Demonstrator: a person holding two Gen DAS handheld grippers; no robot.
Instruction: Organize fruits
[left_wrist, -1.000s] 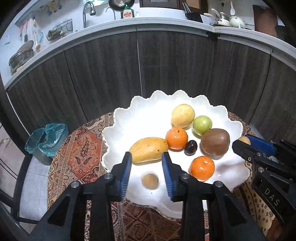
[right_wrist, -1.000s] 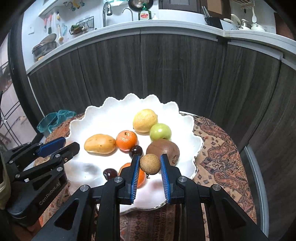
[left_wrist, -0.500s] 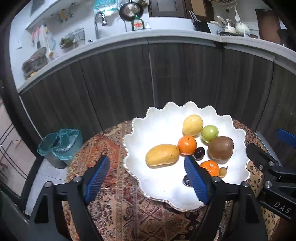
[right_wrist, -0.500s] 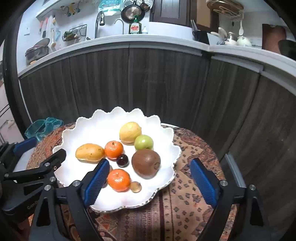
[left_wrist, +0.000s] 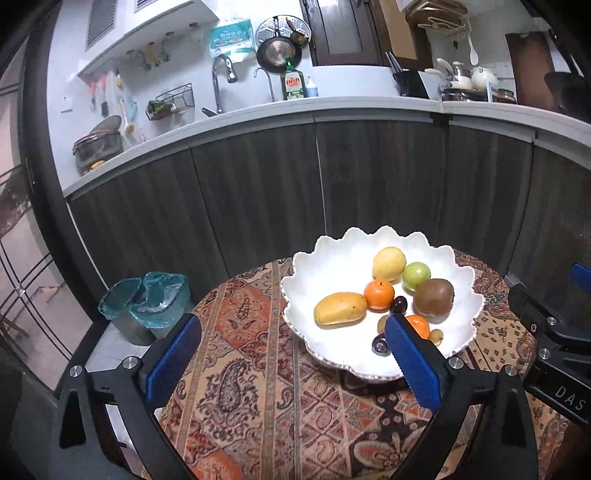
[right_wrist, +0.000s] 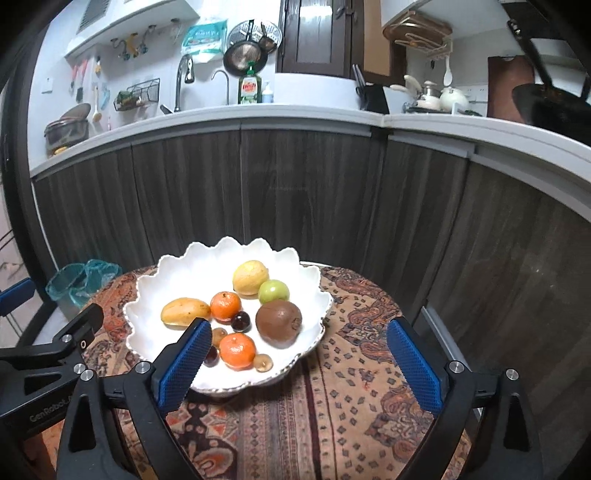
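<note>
Both the left gripper (left_wrist: 291, 363) and right gripper (right_wrist: 301, 363) are hanging spread wide, grasping nothing, near the white scalloped bowl (right_wrist: 173, 269) that is holding 2 oranges (right_wrist: 225, 305) among other fruit.

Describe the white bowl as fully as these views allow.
The white bowl is wide, shallow, glossy like ceramic or glass, with a scalloped, wavy rim. It sits upright on the patterned tablecloth, apparently on a small foot. Fruit lies loose inside, towards the front and right. Neither hand-held gripper touches it.
</note>
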